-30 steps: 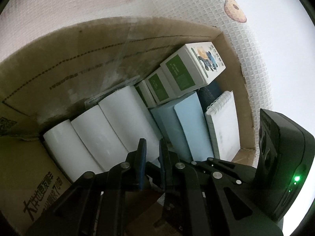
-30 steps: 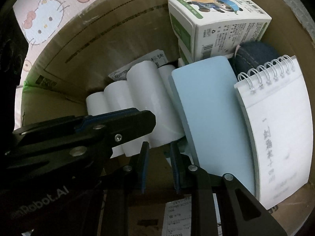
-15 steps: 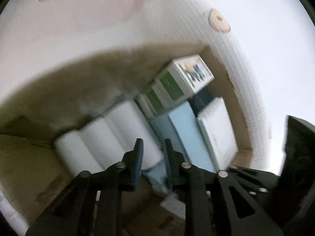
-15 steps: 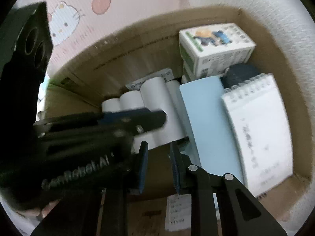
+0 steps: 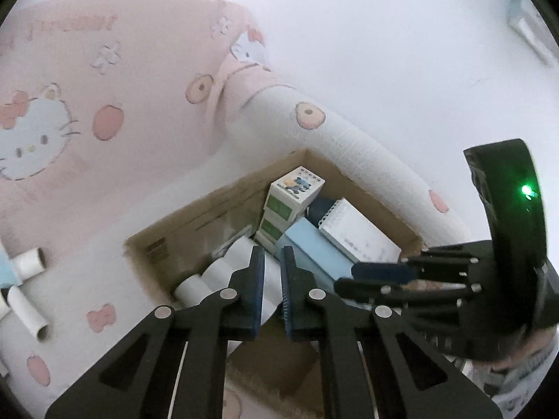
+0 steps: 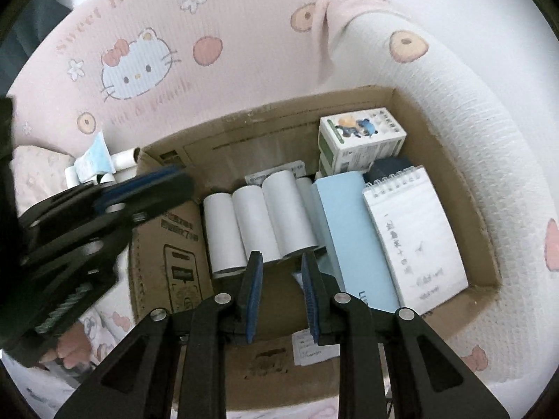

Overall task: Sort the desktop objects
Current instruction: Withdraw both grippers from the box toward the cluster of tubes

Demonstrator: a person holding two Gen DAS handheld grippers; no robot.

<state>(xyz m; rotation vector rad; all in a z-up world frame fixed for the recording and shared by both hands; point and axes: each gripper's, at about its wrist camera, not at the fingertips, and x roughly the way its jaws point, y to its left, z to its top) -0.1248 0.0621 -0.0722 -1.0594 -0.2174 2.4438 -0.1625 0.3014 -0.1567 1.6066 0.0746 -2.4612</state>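
**Cardboard box packed, both grippers empty above it**

While both grippers hover over it, the cardboard box (image 6: 436,139) sits open on a pink-and-white cartoon-print blanket (image 6: 489,160). Inside it, along the left, lie white paper rolls (image 6: 255,220) side by side; three show plainly and a fourth, narrower one is partly hidden behind them. To their right a light blue flat box (image 6: 353,234) leans lengthwise, and just beside it lies one white spiral notebook (image 6: 415,234) with handwriting on its cover. At the far end two green-and-white cartons (image 6: 363,138) are stacked, the top one bearing a cartoon figure. A dark blue rounded thing (image 6: 391,167) sits between the cartons and the notebook; what it is cannot be told. A printed label (image 6: 276,174) lies flat behind the rolls.

Outside the box, to its left, a few more white tubes (image 5: 26,302) and a pale blue packet (image 6: 94,157) rest on the blanket.

The right gripper (image 6: 281,289) has its jaws parted, grasping nothing. The left gripper (image 5: 272,286) shows a narrow gap between its jaws, with nothing in it.
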